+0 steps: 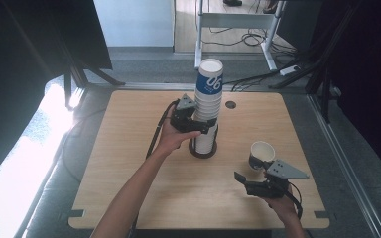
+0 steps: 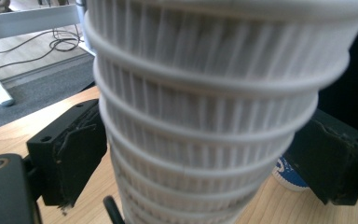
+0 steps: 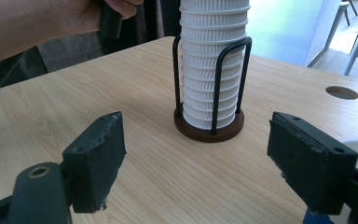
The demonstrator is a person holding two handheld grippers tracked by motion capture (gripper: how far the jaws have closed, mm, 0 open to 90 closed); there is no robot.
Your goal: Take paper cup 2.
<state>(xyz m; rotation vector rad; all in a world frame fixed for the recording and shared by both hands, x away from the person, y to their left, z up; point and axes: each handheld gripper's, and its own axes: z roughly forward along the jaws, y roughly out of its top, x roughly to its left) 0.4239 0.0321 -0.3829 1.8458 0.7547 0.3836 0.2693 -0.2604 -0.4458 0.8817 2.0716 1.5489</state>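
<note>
stack of cups (image 1: pixel 209 106): tall white ribbed paper cups, top one has a blue band, standing a bit past the middle of the table (image 1: pixel 129 198) in a holder (image 1: pixel 203 151) with a round dark base.
left gripper (image 1: pixel 204 125): jaws sit on either side of the stack about halfway up. In the left gripper view the pads flank the ribbed cups (image 2: pixel 200 140) really close, but I honestly can't tell if they're pressing or just clear of the sides.
right gripper (image 1: pixel 244 181): jaws spread wide with nothing between them, hanging low over the near right part of the table.
single cup (image 1: pixel 261 154): white inside, dark printed outside, standing on the table just behind the right gripper, well apart from the stack.
edges: right gripper is close to the near right corner. The stack has a wide margin to every edge.
open room: big bare stretch of wood on the left half, plus a clear strip between the stack and the right gripper.
hole (image 1: pixel 230 104): small round cable hole in the tabletop, right of the stack near the far edge.
right gripper view: shows the holder's black wire loops (image 3: pixel 216 84) rising from the base (image 3: pixel 209 131) around the lower cups, which are lost in the high view.
high view: gives the top of the stack and the single cup's spot.
</note>
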